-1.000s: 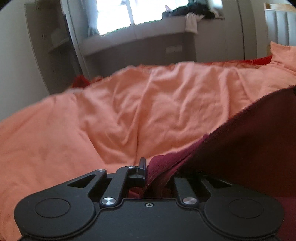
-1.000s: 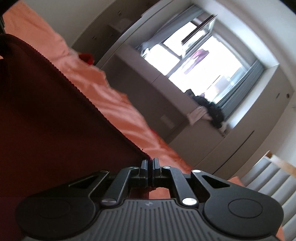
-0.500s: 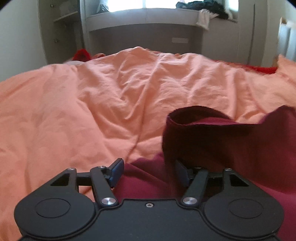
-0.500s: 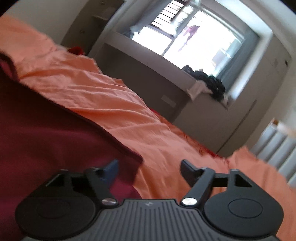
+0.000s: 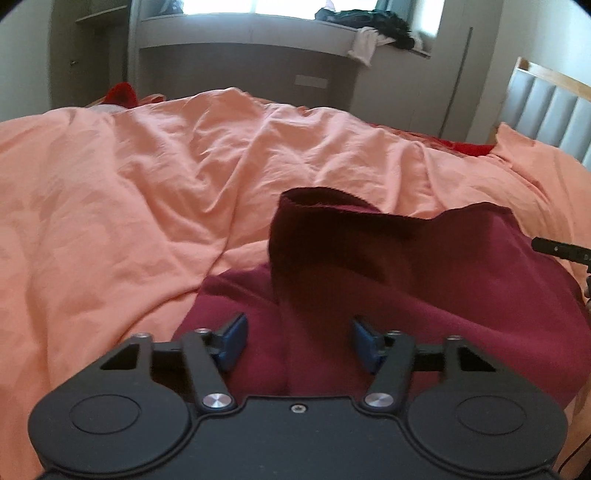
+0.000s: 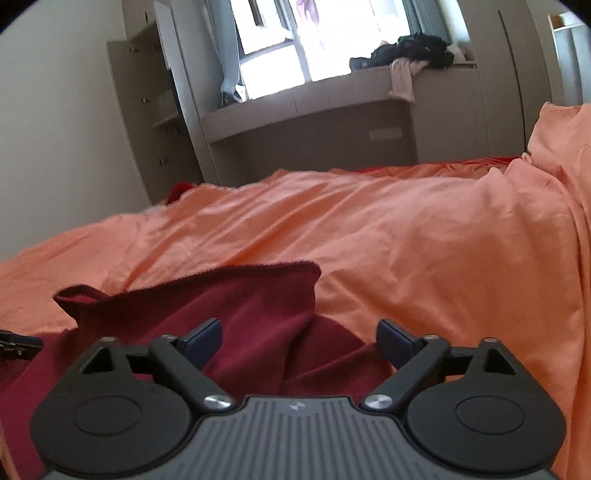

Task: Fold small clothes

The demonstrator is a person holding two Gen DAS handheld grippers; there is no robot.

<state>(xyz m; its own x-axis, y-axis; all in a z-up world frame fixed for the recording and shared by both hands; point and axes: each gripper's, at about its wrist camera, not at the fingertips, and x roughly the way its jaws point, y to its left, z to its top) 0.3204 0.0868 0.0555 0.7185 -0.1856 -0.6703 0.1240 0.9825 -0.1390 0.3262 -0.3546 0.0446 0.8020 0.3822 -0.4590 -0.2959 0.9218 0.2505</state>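
Note:
A dark maroon cloth (image 5: 424, 266) lies crumpled on the orange duvet (image 5: 147, 184), one edge standing up in a loose fold. My left gripper (image 5: 298, 332) hovers low over its near side. Its jaws are closing with a ridge of the cloth between them, and the blue pads (image 5: 232, 338) stand clear of it. In the right wrist view the same cloth (image 6: 236, 295) bunches under my right gripper (image 6: 299, 332), which is open wide, its pads not pressing the fabric. One finger of the right gripper (image 5: 554, 248) pokes in at the right edge of the left wrist view.
The wrinkled duvet spreads far to the left and ahead. An orange pillow (image 5: 535, 147) and a padded headboard (image 5: 546, 99) stand at the right. A grey window bench (image 5: 258, 55) with a pile of dark clothes (image 5: 369, 18) runs behind the bed. Something red (image 5: 120, 92) lies at the far left.
Both grippers were shut on the cloth's edge and holding it up; they have opened and the cloth has dropped onto the duvet. The right gripper's view has rolled level.

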